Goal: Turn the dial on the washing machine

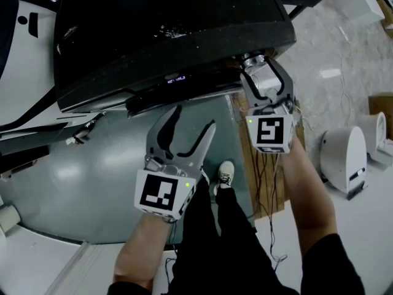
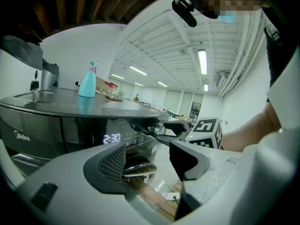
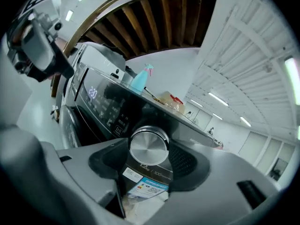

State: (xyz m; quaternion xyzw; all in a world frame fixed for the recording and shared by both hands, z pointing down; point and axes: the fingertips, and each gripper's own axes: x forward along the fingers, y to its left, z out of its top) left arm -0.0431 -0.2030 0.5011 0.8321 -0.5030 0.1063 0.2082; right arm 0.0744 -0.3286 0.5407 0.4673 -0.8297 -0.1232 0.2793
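Right gripper (image 1: 265,78) pinches the silver dial (image 3: 149,144) at the right end of the washing machine (image 1: 159,29) panel, while the left gripper (image 1: 195,120) hovers spread and empty before the door (image 1: 92,183) (display (image 2: 111,138) lit). The likely risk: smooth metal slipping between the pads under a light squeeze, or an off-centre twist dragging them off the rim.

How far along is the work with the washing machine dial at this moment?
Done: the right gripper has the dial between its jaws. In hand: the grip; whether the pads press on it is unclear. To do, it seems: turning the dial; the display reads 2:30. The left gripper hangs open, empty.
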